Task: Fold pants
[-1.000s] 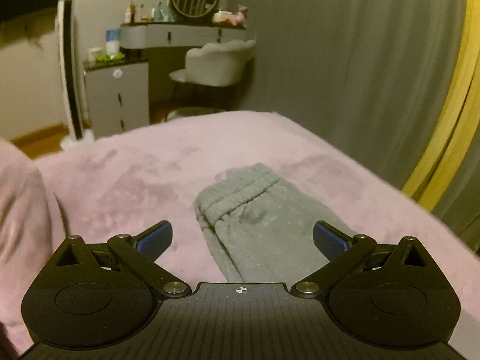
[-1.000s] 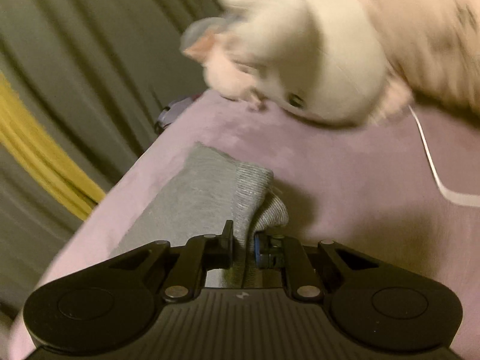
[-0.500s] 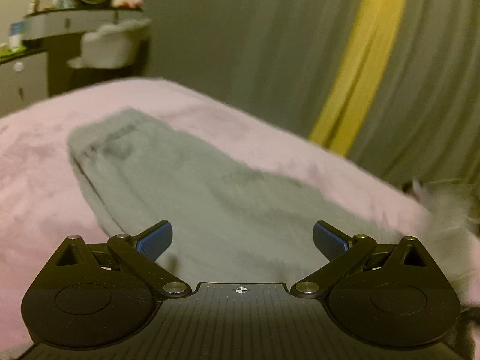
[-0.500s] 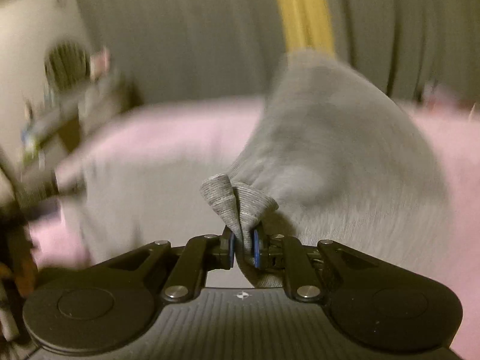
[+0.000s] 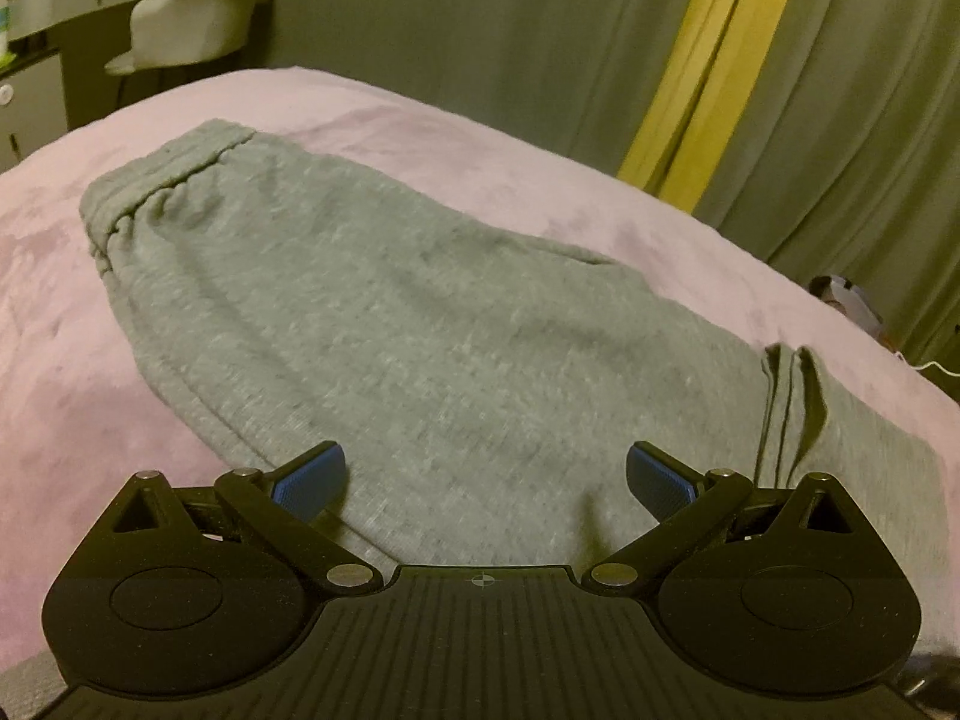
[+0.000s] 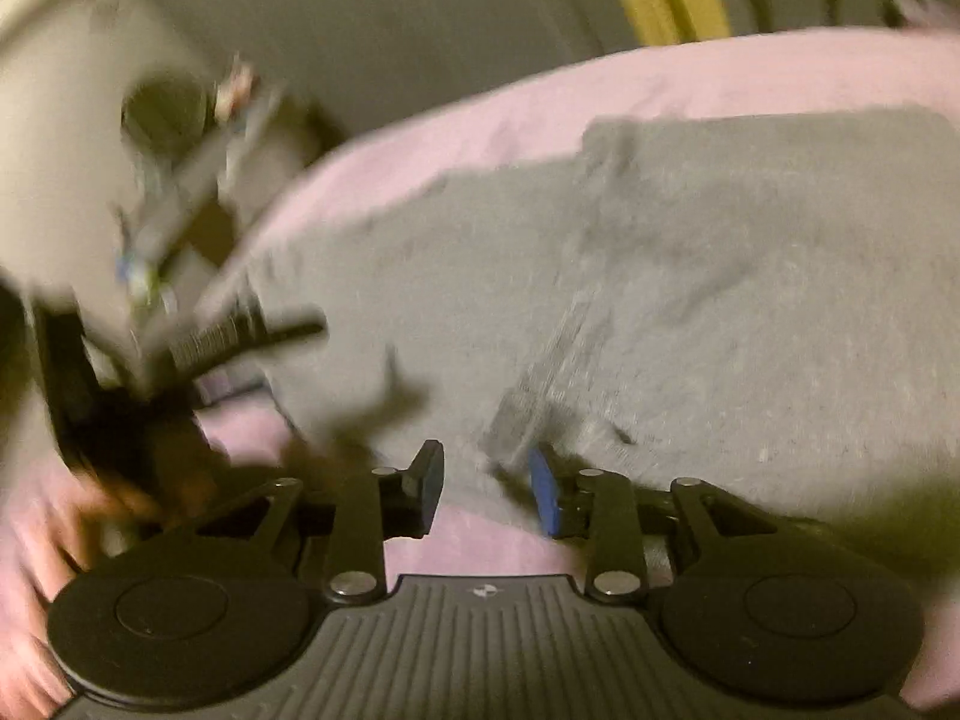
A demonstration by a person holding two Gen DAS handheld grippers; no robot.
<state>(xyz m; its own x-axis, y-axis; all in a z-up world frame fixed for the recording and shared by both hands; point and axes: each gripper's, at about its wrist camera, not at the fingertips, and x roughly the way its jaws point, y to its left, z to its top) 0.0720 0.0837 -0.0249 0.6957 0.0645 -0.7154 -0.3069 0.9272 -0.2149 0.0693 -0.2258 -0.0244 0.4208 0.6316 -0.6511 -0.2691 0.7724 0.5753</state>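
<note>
Grey sweatpants (image 5: 420, 312) lie on the pink bed blanket (image 5: 54, 312), waistband (image 5: 162, 180) at the far left and a doubled-over leg end (image 5: 792, 408) at the right. My left gripper (image 5: 486, 480) hovers low over the near edge of the pants, open, with only flat cloth below its blue pads. The right wrist view is blurred. There the pants (image 6: 750, 300) fill the middle, and the ribbed cuff (image 6: 540, 384) lies just ahead of my right gripper (image 6: 486, 492). Its jaws are opening, and neither pad presses on the cloth.
Grey curtains with a yellow stripe (image 5: 690, 90) hang behind the bed. A white chair (image 5: 192, 18) and a dressing table stand at the back left. A small object and a white cable (image 5: 852, 306) sit at the bed's right edge. A dark blurred shape (image 6: 228, 336) is at the left.
My right gripper swung across with the cuff pinched, laid it over the pants and parted its jaws off it. The left gripper moved right and lower over the pants, still open.
</note>
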